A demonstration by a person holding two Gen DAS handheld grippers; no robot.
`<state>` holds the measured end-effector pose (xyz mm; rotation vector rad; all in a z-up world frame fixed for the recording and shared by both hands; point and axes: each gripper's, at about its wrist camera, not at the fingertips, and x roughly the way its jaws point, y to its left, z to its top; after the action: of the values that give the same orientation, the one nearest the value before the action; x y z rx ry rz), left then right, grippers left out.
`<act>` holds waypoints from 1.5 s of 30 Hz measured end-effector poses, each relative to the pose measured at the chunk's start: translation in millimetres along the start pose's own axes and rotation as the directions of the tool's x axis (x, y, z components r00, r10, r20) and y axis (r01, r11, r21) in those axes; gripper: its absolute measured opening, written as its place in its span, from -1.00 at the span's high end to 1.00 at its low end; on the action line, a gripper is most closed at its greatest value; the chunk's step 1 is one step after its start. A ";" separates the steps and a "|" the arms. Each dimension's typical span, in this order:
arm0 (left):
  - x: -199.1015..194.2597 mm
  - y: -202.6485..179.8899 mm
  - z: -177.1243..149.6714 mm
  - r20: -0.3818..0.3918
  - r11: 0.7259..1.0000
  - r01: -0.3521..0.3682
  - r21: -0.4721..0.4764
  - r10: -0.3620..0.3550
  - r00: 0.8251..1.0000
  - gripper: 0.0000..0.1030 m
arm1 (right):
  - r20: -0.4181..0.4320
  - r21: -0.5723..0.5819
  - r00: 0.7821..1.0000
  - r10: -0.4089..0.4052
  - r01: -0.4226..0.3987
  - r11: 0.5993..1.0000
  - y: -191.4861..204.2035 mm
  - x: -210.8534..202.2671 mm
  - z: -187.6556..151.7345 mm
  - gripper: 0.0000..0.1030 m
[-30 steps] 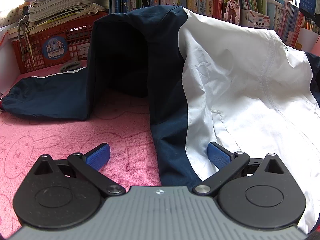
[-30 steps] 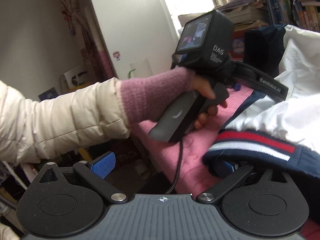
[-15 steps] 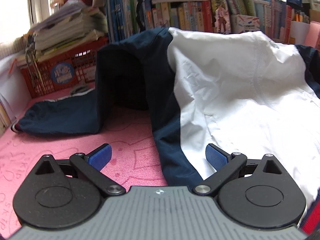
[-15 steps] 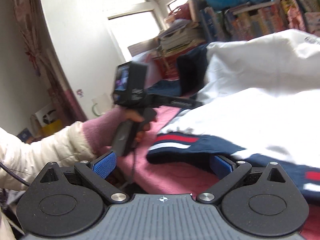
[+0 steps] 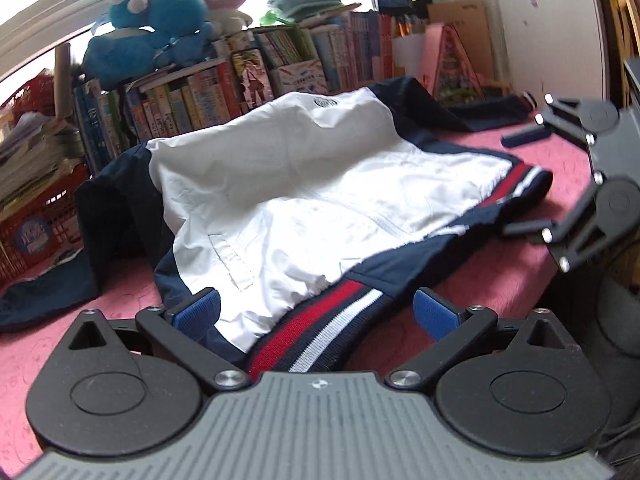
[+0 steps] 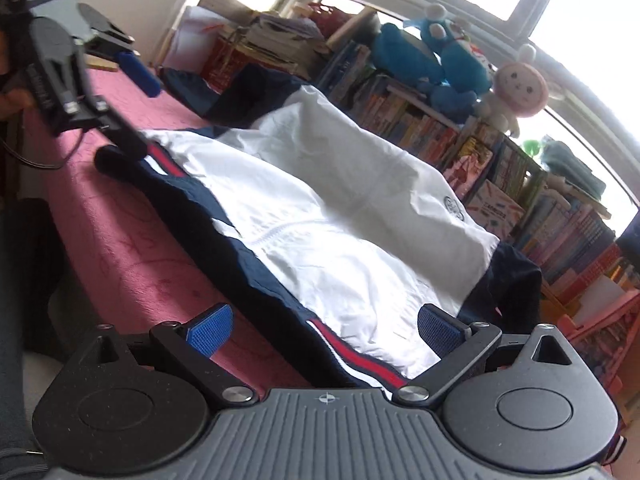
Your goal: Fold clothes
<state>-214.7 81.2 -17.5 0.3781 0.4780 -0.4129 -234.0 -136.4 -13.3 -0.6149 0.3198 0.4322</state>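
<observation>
Evidently both grippers are straddling the near striped hem [image 5: 320, 324] of the white-and-navy jacket [image 5: 320, 184] lying spread on the pink cloth [image 5: 500, 280], left gripper [image 5: 316, 308] and right gripper [image 6: 324, 330] gaping, so they should be pinching both corners evenly.

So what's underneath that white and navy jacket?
The jacket lies on a pink cloth that shows around it. Whatever sits directly beneath the jacket is covered.
</observation>
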 end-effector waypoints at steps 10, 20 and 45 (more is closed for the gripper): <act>38.1 22.4 -6.4 -0.086 0.908 -0.417 0.035 0.418 0.904 -1.00 | -0.064 0.072 0.987 -0.147 0.152 0.986 -23.2 22.8 -11.9 -0.41; -0.5 35.1 24.2 0.002 0.859 -0.498 0.116 0.501 0.865 -1.00 | -0.115 0.236 0.927 -0.357 0.374 0.897 -80.1 -11.8 -35.0 -0.06; -63.9 73.7 -10.9 -0.069 0.920 0.118 -0.373 -0.155 0.985 -1.00 | -0.155 0.552 0.979 0.136 -0.028 0.833 -125.6 -71.7 -88.5 -0.69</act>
<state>-236.2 167.2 24.6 -0.0005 0.6671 -0.4310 -249.9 -303.8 8.5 -0.0737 0.6284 0.3417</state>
